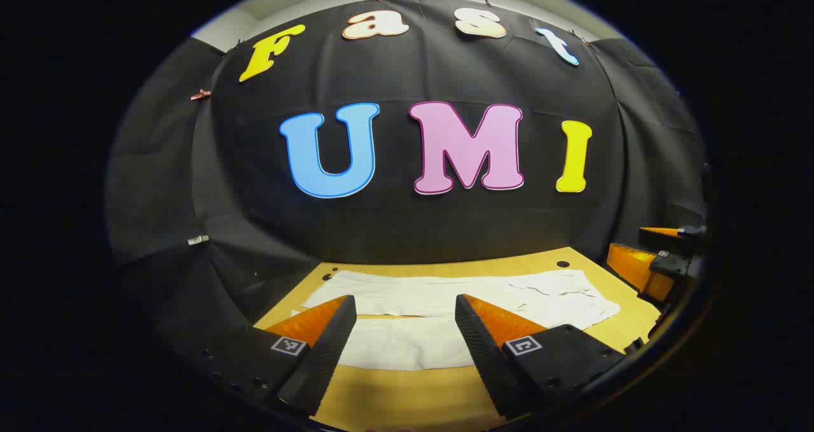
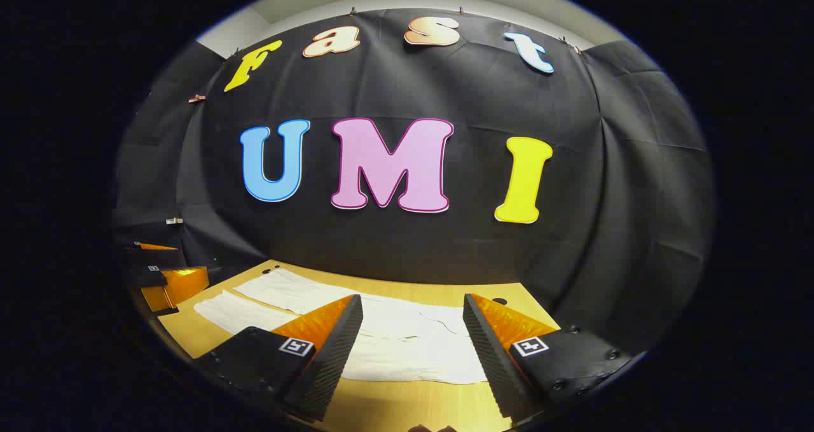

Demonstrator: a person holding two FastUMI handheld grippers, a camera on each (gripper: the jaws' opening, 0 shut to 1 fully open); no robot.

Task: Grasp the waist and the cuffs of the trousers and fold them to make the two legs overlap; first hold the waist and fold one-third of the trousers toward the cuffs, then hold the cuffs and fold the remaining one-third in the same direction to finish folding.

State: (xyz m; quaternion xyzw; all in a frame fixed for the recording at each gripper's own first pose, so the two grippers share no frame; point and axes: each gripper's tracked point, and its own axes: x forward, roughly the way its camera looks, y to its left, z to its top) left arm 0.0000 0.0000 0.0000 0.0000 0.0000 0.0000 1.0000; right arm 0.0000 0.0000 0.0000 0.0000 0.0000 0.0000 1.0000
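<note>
The table (image 1: 394,394) is a yellow-brown board, and the trousers (image 1: 445,305) lie spread flat across it, white and thin, the two legs side by side with a seam of shadow between them, one end more rumpled. In the right gripper view the trousers (image 2: 407,349) run from near left to right under the tongs. Left tongs (image 1: 404,320) hang above the near edge of the cloth with fingers well apart, holding nothing; right tongs (image 2: 413,327) likewise stand apart and empty. The risk, I judge: thin fabric may slip or only one layer get pinched, so the legs overlap crookedly; the wrinkled end could bunch as it is lifted.
</note>
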